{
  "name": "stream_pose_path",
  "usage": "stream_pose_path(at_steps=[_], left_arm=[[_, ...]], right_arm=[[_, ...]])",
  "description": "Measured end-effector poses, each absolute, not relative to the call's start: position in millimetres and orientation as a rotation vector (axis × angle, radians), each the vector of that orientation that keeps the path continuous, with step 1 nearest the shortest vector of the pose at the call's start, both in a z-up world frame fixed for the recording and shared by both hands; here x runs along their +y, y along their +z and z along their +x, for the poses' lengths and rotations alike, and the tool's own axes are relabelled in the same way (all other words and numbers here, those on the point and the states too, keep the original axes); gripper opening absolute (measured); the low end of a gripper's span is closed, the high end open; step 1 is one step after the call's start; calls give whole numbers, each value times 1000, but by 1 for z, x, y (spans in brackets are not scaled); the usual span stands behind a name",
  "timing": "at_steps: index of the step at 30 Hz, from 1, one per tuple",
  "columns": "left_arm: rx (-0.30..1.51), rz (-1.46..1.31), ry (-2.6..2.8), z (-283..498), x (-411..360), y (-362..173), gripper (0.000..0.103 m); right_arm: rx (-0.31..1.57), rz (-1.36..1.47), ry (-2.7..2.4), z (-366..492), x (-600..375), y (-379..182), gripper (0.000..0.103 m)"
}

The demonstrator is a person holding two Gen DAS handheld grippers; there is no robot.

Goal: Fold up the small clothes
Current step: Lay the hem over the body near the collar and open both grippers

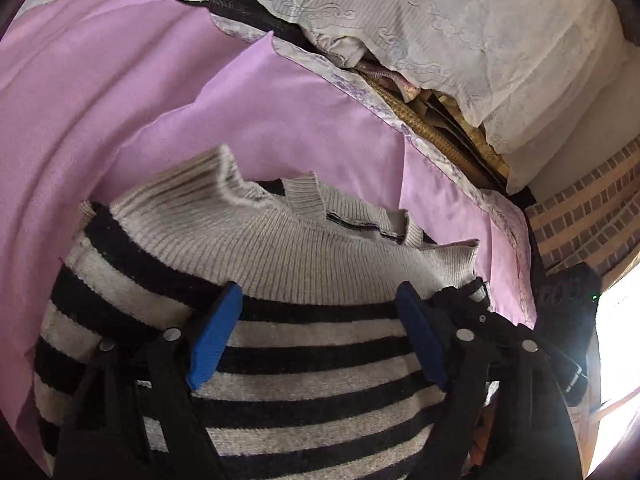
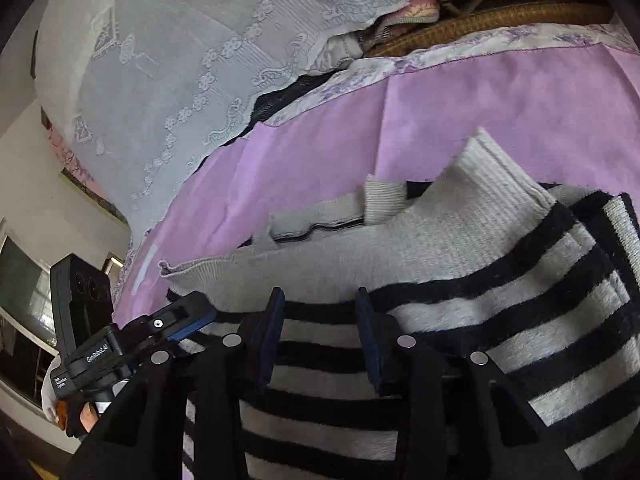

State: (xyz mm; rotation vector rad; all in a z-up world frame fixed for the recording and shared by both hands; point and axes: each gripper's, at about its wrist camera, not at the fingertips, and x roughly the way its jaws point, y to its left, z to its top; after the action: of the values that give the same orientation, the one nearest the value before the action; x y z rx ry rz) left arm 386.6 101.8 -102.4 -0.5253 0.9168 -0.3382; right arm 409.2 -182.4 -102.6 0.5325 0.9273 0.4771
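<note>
A small black-and-cream striped sweater [image 1: 304, 364] with a ribbed cream top part [image 1: 280, 248] lies on a purple sheet [image 1: 120, 120]. My left gripper [image 1: 318, 296] is open wide just above the stripes near the ribbed part, and its blue pads [image 1: 216, 336] clamp nothing. In the right wrist view the same sweater [image 2: 500, 312] fills the lower right. My right gripper [image 2: 320, 294] hovers over it with its jaws narrowly apart, so it is open; striped knit shows flat in the gap. One of the left gripper's fingers [image 2: 188, 320] shows at that view's lower left, over the sweater's edge.
White lace cloth [image 1: 440, 20] covers a pile behind the sheet, with a woven brown basket [image 2: 500, 20] under it. A brick wall [image 1: 588, 208] and a bright window [image 1: 620, 340] stand to the right. A black device with lenses [image 2: 80, 292] stands beside the bed edge.
</note>
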Motion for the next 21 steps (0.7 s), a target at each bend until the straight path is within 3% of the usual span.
stream_pose_path(at_steps=[3, 5, 9, 12, 14, 18, 21], left_arm=[[913, -598, -375, 395, 122, -99, 72], [899, -606, -362, 399, 135, -99, 72], [860, -638, -307, 398, 161, -97, 72], [830, -616, -258, 391, 165, -86, 73], [802, -574, -250, 385, 162, -75, 77], [786, -453, -208, 381, 147, -68, 90], [880, -360, -78, 395, 145, -93, 92]], right_arm=[[934, 640, 384, 426, -221, -122, 20], [928, 753, 354, 430, -250, -131, 0], [879, 761, 295, 421, -269, -130, 0], [801, 636, 242, 407, -260, -111, 14], [750, 569, 257, 395, -248, -96, 41], [738, 499, 360, 384, -224, -83, 42], [812, 499, 378, 393, -211, -99, 43]])
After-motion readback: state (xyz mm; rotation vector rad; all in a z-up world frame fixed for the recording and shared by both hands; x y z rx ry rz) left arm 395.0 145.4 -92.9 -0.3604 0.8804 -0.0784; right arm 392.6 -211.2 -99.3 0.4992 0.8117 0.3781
